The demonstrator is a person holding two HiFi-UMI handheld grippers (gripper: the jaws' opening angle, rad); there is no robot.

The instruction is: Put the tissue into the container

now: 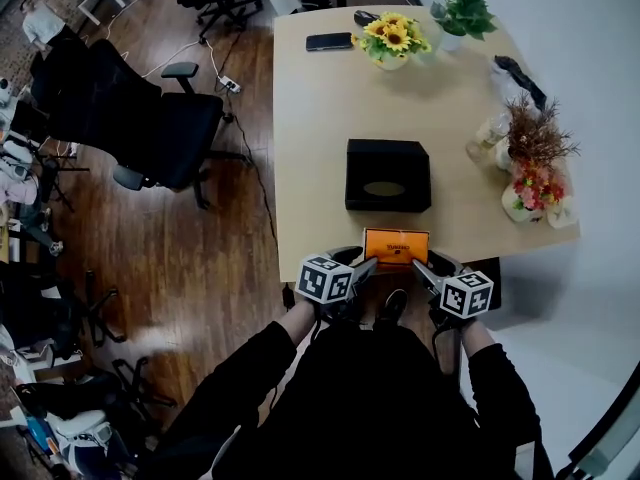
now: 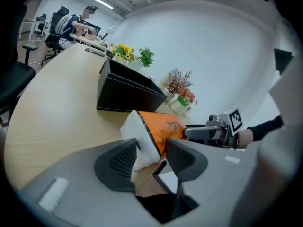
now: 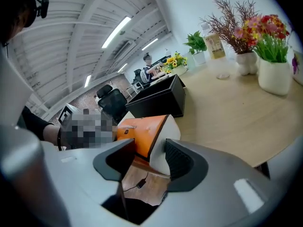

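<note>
Endwise — left tongs (image 1: 366, 265), right tongs (image 1: 421, 269) clamp tissue pack (image 1: 396, 244).

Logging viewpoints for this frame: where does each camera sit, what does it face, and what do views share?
Head view: on the person's head, facing steeply down at the table, black container, both sleeves, left gripper and right gripper.
Left gripper view: on that gripper, facing rightward along jaws clamping the tissue pack; right hand shows.
Right gripper view: mirrored, facing leftward; left sleeve shows.
Shared: all show pack and container.
</note>
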